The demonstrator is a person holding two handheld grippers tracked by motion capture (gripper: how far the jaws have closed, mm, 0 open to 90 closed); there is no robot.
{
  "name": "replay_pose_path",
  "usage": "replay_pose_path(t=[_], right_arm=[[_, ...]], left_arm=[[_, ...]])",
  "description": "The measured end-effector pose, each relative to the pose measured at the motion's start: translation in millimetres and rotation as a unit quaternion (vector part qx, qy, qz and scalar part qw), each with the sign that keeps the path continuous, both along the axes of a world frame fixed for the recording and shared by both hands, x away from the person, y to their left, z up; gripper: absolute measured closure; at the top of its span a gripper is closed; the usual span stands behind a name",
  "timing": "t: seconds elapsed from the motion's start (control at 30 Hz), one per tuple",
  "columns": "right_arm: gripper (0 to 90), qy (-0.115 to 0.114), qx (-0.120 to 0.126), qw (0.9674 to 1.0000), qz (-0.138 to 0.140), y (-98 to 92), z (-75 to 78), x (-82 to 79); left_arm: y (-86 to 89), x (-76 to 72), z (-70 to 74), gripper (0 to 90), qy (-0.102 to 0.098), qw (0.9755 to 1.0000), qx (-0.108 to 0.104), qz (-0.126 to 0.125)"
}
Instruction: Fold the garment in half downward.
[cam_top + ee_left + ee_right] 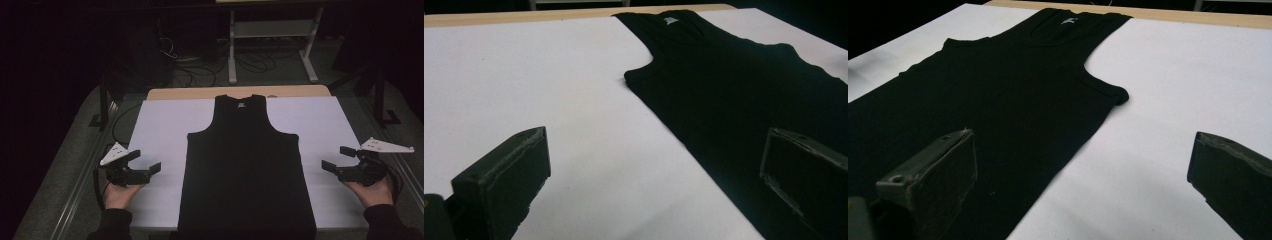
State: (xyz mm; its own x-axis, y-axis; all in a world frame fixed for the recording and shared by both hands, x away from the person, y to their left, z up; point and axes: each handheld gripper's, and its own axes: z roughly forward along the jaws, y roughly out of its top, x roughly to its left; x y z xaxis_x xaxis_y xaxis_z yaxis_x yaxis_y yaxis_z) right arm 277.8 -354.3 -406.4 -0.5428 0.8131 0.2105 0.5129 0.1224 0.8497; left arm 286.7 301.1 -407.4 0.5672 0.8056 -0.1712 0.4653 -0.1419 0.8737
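Observation:
A black sleeveless top (245,170) lies flat on the white table cover (160,125), neck towards the far edge, hem at the near edge. My left gripper (146,161) hovers open over the white cover just left of the top's side seam. Its jaws stand wide apart, and between them lie the white cover and the edge of the black top (734,100). My right gripper (336,158) hovers open on the opposite side, near the top's right seam. Its jaws frame the black top (998,100) and bare cover, with nothing held.
A wooden table edge (240,92) shows beyond the white cover. Behind the table stand a white metal frame (270,35) and loose cables (195,70) on the floor. Black stands (104,100) flank the table on both sides. The surroundings are dark.

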Motion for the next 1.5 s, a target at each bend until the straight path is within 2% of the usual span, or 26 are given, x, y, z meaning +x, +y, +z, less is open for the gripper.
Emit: replay_pose_path(t=[0.87,1.2,1.3,1.5], right_arm=[[0.0,-0.004,-0.001,1.0000,0.008,3.7,1.6,1.7],[0.0,-0.007,-0.012,0.9997,0.019,8.7,5.6,5.3],[0.0,-0.011,-0.016,0.9996,0.021,11.1,8.9,6.3],[0.0,-0.008,-0.025,0.9994,0.023,14.9,16.1,10.0]], left_arm=[[-2.5,1.6,2.3,0.0,-0.009,0.9999,0.000,-0.012],[-9.2,6.1,2.1,0.0,-0.006,0.9994,0.016,-0.031],[-10.1,6.5,2.6,0.0,-0.006,0.9995,0.014,-0.028],[-13.9,10.3,6.0,0.0,-0.001,0.9990,0.031,-0.032]])
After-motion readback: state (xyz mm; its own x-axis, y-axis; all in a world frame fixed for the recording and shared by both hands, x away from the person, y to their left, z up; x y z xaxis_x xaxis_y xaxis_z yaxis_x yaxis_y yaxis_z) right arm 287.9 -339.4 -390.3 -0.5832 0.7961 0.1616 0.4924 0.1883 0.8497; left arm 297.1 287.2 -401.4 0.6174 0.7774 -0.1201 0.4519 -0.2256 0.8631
